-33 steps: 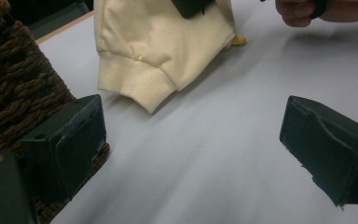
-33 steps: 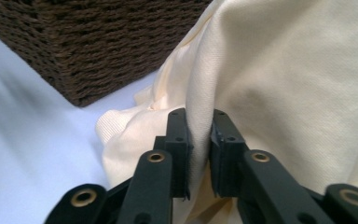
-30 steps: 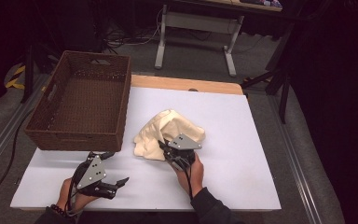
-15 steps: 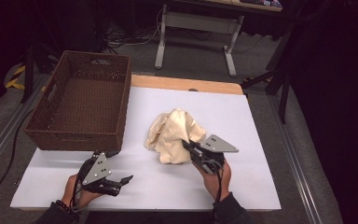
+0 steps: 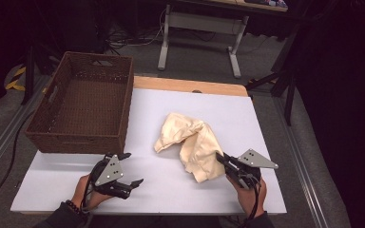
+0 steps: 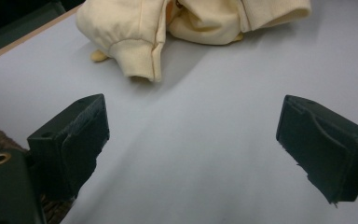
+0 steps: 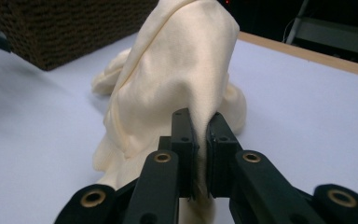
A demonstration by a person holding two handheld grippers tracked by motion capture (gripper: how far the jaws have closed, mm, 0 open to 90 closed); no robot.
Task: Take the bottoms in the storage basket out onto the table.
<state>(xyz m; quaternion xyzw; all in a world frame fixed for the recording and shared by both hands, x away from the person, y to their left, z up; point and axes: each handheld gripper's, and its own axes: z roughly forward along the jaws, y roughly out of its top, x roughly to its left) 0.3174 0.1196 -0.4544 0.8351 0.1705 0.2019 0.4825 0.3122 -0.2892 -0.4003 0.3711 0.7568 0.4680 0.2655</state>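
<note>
A cream garment [image 5: 190, 142] lies crumpled and stretched across the middle of the white table top [image 5: 275, 128]. My right gripper [image 5: 223, 160] is shut on a fold of it near the table's front right; in the right gripper view the cloth [image 7: 177, 84] rises in a peak from between the pressed jaws [image 7: 199, 135]. My left gripper [image 5: 130, 170] is open at the front left, just above the table, with nothing between its fingers. In the left gripper view a cuffed sleeve end [image 6: 137, 56] lies ahead of the spread jaws.
A brown wicker basket [image 5: 88, 137] sits at the table's left side, with nothing visible inside it. A bare wooden strip [image 5: 190, 86] runs along the far edge. Table legs and cables stand on the floor beyond.
My right gripper has moved right and toward the front edge, dragging the garment with it and stretching it out. The left gripper has shifted slightly.
</note>
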